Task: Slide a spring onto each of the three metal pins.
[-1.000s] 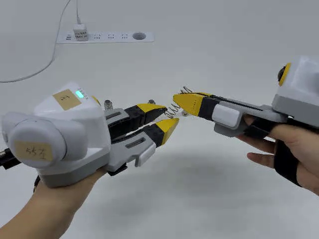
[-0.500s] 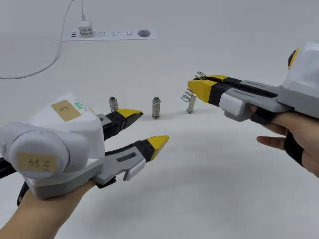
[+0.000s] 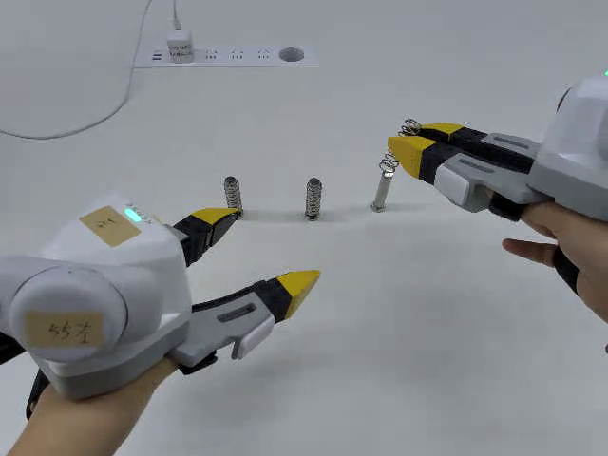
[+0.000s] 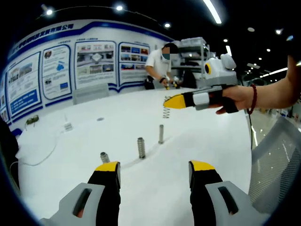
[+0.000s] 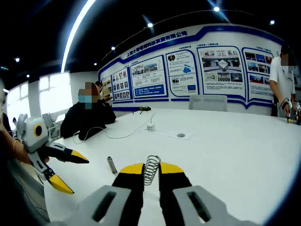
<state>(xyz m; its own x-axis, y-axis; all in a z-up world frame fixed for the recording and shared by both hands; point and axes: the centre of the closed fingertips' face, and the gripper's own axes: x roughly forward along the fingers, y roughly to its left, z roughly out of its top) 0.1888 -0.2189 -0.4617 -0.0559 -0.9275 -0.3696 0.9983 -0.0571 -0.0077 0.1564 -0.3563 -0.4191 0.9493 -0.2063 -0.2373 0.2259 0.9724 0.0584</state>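
White bench (image 3: 399,361), seen from the headset: a power strip (image 3: 228,55) lies at its far edge, and three pins stand in a row across the middle. Left pin (image 3: 233,198) and middle pin (image 3: 313,199) are sleeved in coils (image 3: 313,192); right pin (image 3: 381,195) is bare. The left gripper (image 3: 258,249) sits low toward the near left corner, jaws spread wide and empty. The right gripper (image 3: 407,142) pinches the third spring (image 3: 389,164), whose lower end seems to meet the right pin's tip, though contact is hard to judge.

Left gripper view: its own jaws gape over the bench, the row of pins ahead. The right gripper (image 4: 171,101) reaches in from the right, the third spring (image 4: 166,109) hanging above the right pin (image 4: 161,134) with a gap between them.

Right gripper view: yellow tips clamp the third spring (image 5: 151,169) upright. One sleeved pin (image 5: 112,165) stands beyond, and the left gripper (image 5: 77,176) gapes at the left.
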